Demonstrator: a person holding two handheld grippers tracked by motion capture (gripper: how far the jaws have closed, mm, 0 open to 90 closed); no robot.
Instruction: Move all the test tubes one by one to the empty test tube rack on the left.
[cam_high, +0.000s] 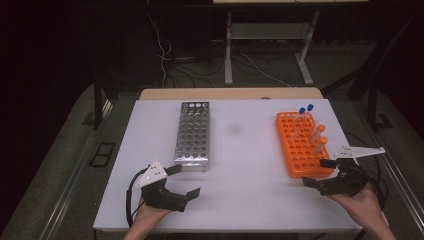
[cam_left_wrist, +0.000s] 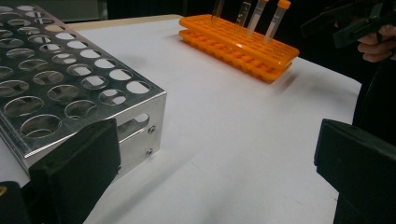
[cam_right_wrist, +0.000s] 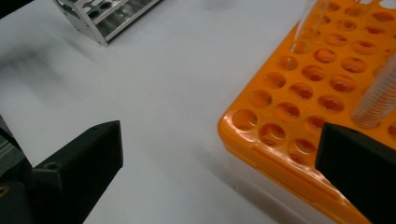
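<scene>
A silver metal rack (cam_high: 192, 135) with empty holes stands left of centre on the white table (cam_high: 240, 165). An orange rack (cam_high: 300, 145) stands at the right and holds two blue-capped tubes (cam_high: 305, 110) at its far end and two orange-capped tubes (cam_high: 321, 134) on its right side. My left gripper (cam_high: 184, 181) is open just in front of the metal rack (cam_left_wrist: 70, 79); the left gripper (cam_left_wrist: 215, 186) holds nothing. My right gripper (cam_high: 318, 173) is open at the orange rack's near corner (cam_right_wrist: 303, 93), empty, with a clear tube (cam_right_wrist: 378, 93) close to its right jaw.
The table's front edge runs just behind both hands. A wooden strip (cam_high: 230, 93) borders the far edge. Cables and a stand's legs (cam_high: 265, 55) lie on the dark floor beyond. White table surface stretches between the two racks.
</scene>
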